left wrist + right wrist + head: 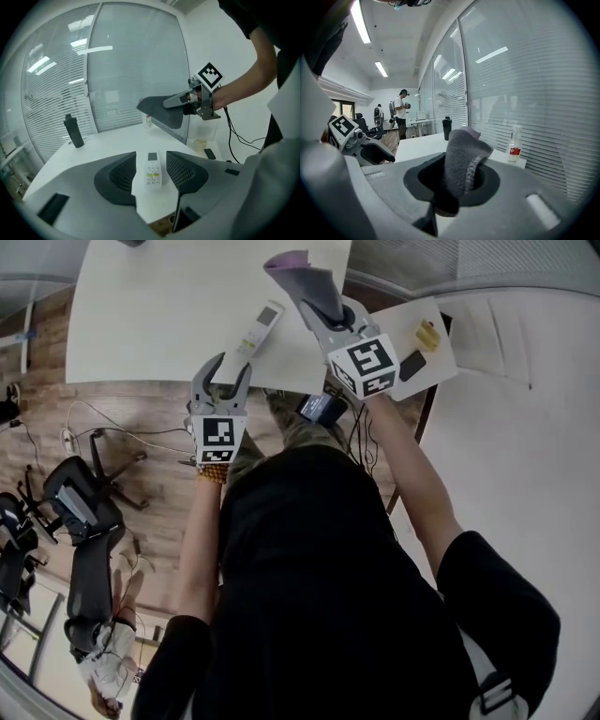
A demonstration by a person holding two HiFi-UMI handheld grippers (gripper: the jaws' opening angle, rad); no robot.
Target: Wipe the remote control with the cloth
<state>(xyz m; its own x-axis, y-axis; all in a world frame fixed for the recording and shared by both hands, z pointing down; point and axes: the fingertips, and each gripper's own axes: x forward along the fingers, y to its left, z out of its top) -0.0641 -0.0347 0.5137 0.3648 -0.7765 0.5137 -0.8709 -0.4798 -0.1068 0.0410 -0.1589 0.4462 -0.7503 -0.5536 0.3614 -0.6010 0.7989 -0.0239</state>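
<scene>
**Cloth in hand, remote waiting: the wiping is not yet beginning**

The remote control (258, 329) is lying face up on the white table (159, 315), near the edge closest to the person and angled away from them. Nothing is touching it.

The left gripper (230, 371) is pointing at the remote's near end with its jaws standing apart and nothing clasped in them. In the left gripper view the remote is showing in the gap between the two pads, with clear space on either side. Whether its near end is lying just inside the jaw tips or just ahead of them is hard to judge from these angles.

The right gripper (319, 292) is clenching the grey cloth (295, 263), which is bunching up out of the closed jaws. It is hovering above the table, up and to the right of the remote, and the cloth is not meeting the remote.

As a judgement, the task is sitting at its opening stage: the cloth is secured, but steadying the remote and every wiping stroke are yet to come. A dark bottle (73, 131) is standing well apart at the table's far side.
</scene>
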